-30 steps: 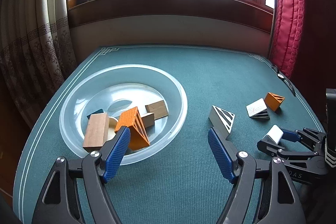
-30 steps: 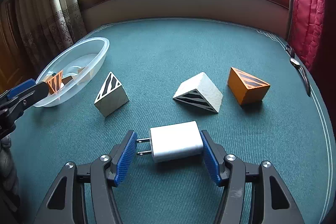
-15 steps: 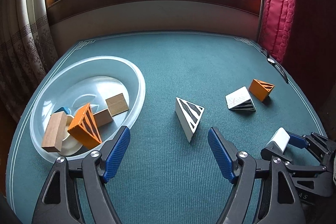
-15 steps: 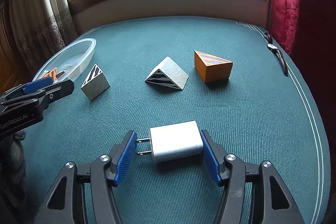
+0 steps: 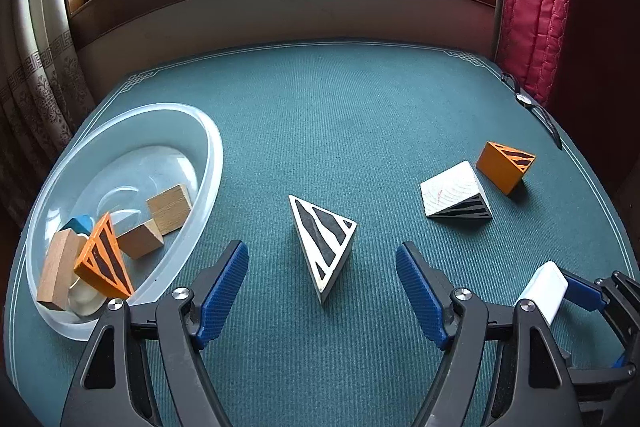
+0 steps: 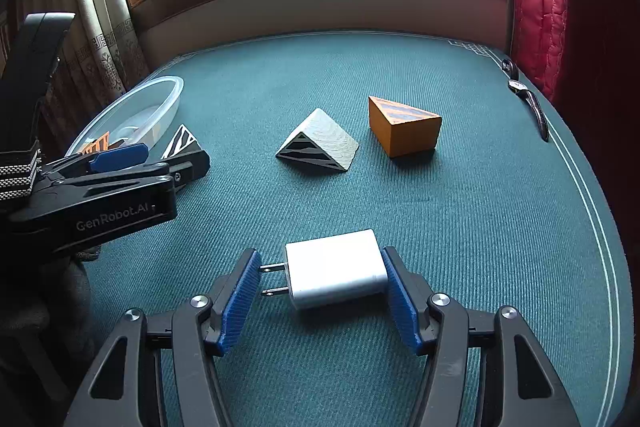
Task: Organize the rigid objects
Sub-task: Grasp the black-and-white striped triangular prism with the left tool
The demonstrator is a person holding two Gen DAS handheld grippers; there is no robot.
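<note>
Judging progress, we found task partly done: several blocks already in clear bowl [image 5: 208, 163], left of left tongs [image 5: 322, 285]; three wedges and charger left on cloth. Left tongs stood apart, empty; zebra wedge [image 5: 322, 241] lay between pads, just ahead. Right tongs [image 6: 320, 297] bracketed white charger [image 6: 336, 275], prongs at left pad; firm clamp we could not tell

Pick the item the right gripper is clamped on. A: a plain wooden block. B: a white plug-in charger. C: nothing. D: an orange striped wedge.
B: in the right wrist view the right gripper has its blue pads against the prongs and the far end of the white charger.
</note>
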